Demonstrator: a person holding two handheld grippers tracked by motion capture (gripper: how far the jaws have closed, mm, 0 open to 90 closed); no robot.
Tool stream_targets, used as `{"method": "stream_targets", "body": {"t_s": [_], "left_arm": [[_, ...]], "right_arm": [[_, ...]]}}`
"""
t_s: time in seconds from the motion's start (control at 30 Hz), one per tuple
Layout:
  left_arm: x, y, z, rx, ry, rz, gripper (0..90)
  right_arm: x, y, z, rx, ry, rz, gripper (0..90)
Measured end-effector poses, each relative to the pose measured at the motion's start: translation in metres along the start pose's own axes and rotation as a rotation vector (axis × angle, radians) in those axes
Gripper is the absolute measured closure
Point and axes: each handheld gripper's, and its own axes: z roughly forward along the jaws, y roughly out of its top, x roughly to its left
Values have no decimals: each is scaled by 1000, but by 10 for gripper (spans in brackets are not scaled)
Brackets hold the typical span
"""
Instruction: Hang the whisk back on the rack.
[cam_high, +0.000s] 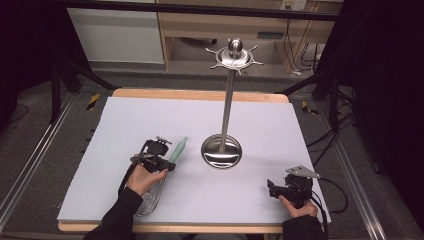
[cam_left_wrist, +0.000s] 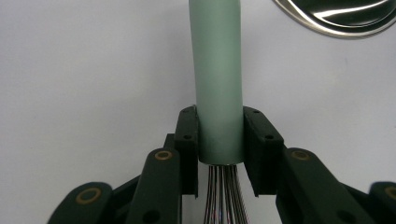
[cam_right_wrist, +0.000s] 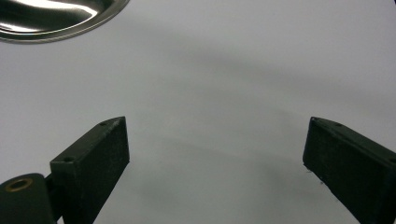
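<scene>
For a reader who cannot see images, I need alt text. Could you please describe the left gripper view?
The left gripper has its two black jaws closed on the pale green handle of a whisk, just above where the metal wires leave the handle. The handle points away over a white table surface, and the shiny rim of a metal stand base appears at the top right corner.

White sheet (cam_high: 150, 130) covering a wood-edged table (cam_high: 200, 94), dark floor around it with metal rails (cam_high: 30, 165) at both sides, black frame legs (cam_high: 55, 85) at the far corners, cables (cam_high: 330, 140) on the right floor, pale wooden cabinet (cam_high: 210, 25) behind.
</scene>
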Motion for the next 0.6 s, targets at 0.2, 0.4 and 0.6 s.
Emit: {"method": "stream_targets", "body": {"t_s": [0.2,0.4,0.6], "left_arm": [[3,-7,-15,-59,-23,1,687],[8,-14,-30,-120,-40,-2,688],[13,-22,-43,-173,-53,-3,688]], "right_arm": [[0,0,0,1,-2,0,75],[0,0,0,3,-3,1,75],[0,0,0,4,-5,3,75]]}}
